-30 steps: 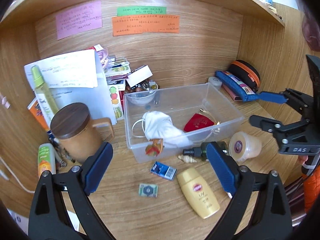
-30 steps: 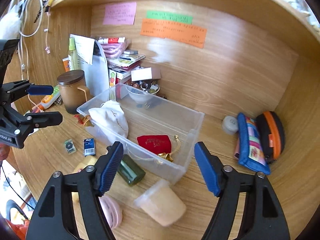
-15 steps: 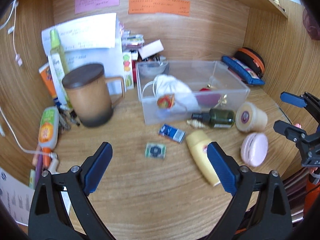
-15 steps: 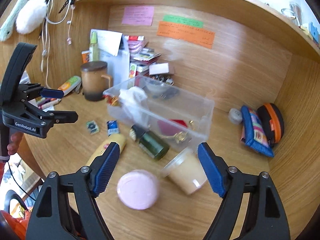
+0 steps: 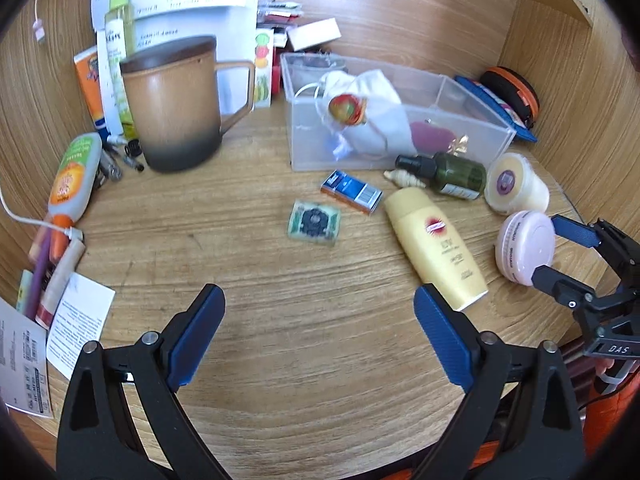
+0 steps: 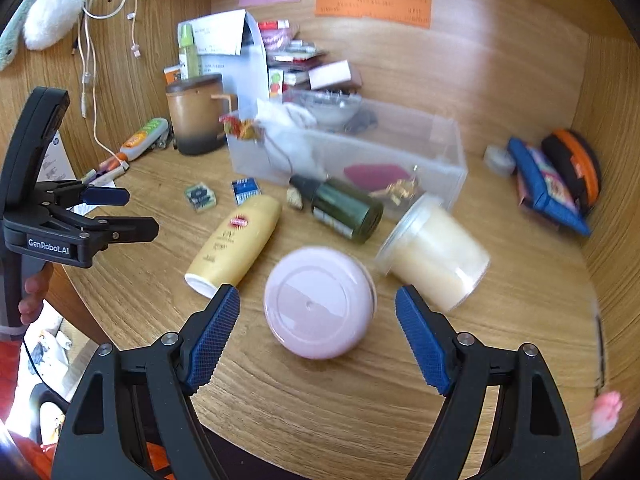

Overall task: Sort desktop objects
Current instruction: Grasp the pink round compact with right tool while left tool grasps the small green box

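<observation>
A clear plastic box [image 5: 472, 92] [image 6: 448, 148] holds a white cloth and a red pouch. In front of it lie a pink round jar [image 6: 320, 304] [image 5: 524, 246], a yellow tube [image 5: 436, 244] [image 6: 236, 240], a green bottle [image 5: 452, 174] [image 6: 344, 208], a cream jar [image 6: 436, 264] [image 5: 516, 188], a blue packet [image 5: 352, 192] and a small green packet [image 5: 316, 222]. My right gripper [image 6: 318, 336] is open, its jaws either side of the pink jar, apart from it. My left gripper [image 5: 318, 344] is open and empty above bare desk.
A brown lidded mug [image 5: 172, 104] [image 6: 196, 112] stands at the left with papers, bottles and pens behind and beside it. Pouches [image 6: 556, 184] lie at the right wall. The desk's front edge is close below both grippers.
Both grippers have pulled back and tilted down towards the desk front. The right gripper has come over the pink jar, which now sits between its jaws.
</observation>
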The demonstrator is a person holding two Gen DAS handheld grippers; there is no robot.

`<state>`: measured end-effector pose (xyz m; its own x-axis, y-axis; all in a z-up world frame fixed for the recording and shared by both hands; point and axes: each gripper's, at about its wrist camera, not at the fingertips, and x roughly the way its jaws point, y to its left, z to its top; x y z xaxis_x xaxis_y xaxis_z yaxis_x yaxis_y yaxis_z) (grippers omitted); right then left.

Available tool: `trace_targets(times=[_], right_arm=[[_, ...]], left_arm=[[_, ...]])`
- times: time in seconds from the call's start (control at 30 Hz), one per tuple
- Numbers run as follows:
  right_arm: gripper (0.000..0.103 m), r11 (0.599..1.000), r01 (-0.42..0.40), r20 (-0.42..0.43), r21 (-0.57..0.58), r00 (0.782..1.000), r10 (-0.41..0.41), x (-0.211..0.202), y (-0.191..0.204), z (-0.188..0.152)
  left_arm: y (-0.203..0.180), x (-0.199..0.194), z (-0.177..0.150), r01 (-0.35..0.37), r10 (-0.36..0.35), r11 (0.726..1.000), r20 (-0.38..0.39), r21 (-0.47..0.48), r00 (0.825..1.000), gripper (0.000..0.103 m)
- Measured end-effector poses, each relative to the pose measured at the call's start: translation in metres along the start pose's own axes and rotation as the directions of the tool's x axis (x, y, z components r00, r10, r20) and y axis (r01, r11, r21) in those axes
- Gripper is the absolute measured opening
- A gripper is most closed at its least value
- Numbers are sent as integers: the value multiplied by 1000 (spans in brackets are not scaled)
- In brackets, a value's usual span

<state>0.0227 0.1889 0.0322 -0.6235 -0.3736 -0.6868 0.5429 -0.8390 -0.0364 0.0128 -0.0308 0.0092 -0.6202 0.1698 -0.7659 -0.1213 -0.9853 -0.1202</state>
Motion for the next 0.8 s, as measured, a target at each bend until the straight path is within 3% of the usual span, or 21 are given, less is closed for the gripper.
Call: trace_targets(times=[0.3, 0.37, 0.47, 0.6, 0.73, 0.8], right_arm=[[78, 999, -9, -52, 41, 999, 11, 39, -4, 5], [75, 999, -17, -56, 42, 998, 19, 42, -3, 5], [62, 999, -29, -52, 43, 998, 31, 44, -3, 5], [62, 997, -52, -49, 54, 997, 54, 44, -5, 6], [62, 996, -73, -47, 51, 996, 75, 44, -6, 6], [62, 995, -87, -40, 52, 995, 89, 43, -7, 7]], left_arm=[[4, 19, 12, -3, 3, 1000, -35, -6, 999, 97], [4, 24, 18, -7, 7, 1000, -38, -4, 999, 97], [3, 30, 27, -12, 12, 1000, -32, 4, 999, 96], [1, 36, 35, -13, 13, 1000, -16, 27, 1000, 96], [4, 46, 38, -3, 4, 999, -48, 33, 999, 74], [5, 51, 39, 2, 0, 1000, -63, 30, 998, 69]])
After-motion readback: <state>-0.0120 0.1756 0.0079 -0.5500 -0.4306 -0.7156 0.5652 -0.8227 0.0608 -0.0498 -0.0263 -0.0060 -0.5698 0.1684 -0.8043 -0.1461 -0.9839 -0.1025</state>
